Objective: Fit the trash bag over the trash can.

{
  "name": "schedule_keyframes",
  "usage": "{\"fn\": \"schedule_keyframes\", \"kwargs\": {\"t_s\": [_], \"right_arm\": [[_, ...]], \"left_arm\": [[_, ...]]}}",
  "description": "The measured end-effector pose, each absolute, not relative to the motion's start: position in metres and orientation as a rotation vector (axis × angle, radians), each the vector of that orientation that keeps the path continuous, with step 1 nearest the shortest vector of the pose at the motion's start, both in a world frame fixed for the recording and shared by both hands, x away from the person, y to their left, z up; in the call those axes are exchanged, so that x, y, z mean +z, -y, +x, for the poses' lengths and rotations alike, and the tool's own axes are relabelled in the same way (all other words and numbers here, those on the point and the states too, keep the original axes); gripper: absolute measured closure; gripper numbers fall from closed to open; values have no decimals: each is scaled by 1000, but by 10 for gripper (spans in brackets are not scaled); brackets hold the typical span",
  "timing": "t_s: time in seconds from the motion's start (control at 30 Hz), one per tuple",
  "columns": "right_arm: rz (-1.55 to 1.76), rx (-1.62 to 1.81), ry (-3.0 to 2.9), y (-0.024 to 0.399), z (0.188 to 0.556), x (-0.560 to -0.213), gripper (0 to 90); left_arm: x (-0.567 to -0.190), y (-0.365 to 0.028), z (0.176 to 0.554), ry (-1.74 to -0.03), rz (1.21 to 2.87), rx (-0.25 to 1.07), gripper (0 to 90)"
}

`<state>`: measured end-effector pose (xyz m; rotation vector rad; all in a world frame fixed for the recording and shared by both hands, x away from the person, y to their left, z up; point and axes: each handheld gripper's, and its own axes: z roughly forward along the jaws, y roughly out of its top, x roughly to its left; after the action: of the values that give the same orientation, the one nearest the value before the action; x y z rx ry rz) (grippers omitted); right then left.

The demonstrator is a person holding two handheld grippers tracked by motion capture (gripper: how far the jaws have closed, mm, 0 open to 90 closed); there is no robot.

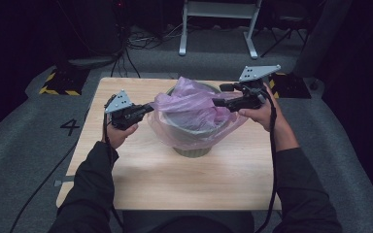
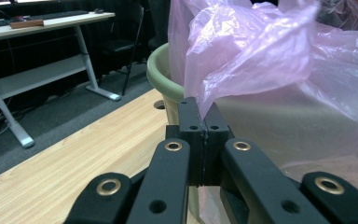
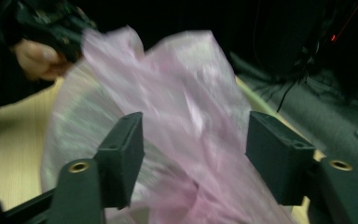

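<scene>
Looking down from the high view, a green bin [image 1: 193, 141] stands mid-surface [image 1: 175, 184], a pink bag [image 1: 194, 109] draped over its rim as a liner. The left tool [image 1: 148, 108] pulls the film outward at the bin's left side; the right tool [image 1: 217, 102] hovers over the opposite edge.

The left gripper view shows its jaws pressed together, pinching the bag [image 2: 261, 60] beside the bin [image 2: 161, 70]; how much film sits between them is hidden.

The right gripper view shows its jaws spread, bag [image 3: 182, 116] between them, unpinched, blurred.
</scene>
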<state>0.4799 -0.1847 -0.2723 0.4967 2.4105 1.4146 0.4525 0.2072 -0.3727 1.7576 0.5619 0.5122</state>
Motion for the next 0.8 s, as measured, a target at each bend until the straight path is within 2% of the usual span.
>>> {"fn": "schedule_keyframes", "kwargs": {"t_s": [0.07,0.17,0.23,0.3,0.33,0.4,0.53,0.7,0.8], "right_arm": [[504,1418,-2383,184,478,-270,407],[547,1439,-2300,179,478,-263,481],[618,1417,-2236,168,484,-260,584],[629,1380,-2241,162,488,-261,589],[636,1288,-2252,150,497,-264,638],[646,1238,-2262,144,503,-266,649],[650,1046,-2339,120,524,-278,732],[607,982,-2439,109,527,-288,799],[559,959,-2476,105,525,-290,810]], "left_arm": [[-373,-207,452,-562,1760,520,898],[-372,-203,451,-556,1777,529,898],[-370,-199,450,-542,1791,539,898],[-370,-198,450,-542,1793,541,898],[-369,-196,450,-537,1803,548,898],[-369,-195,450,-534,1801,549,898],[-365,-191,449,-521,1808,569,898],[-366,-190,450,-520,1811,563,898],[-366,-190,451,-525,1810,561,898]]}}
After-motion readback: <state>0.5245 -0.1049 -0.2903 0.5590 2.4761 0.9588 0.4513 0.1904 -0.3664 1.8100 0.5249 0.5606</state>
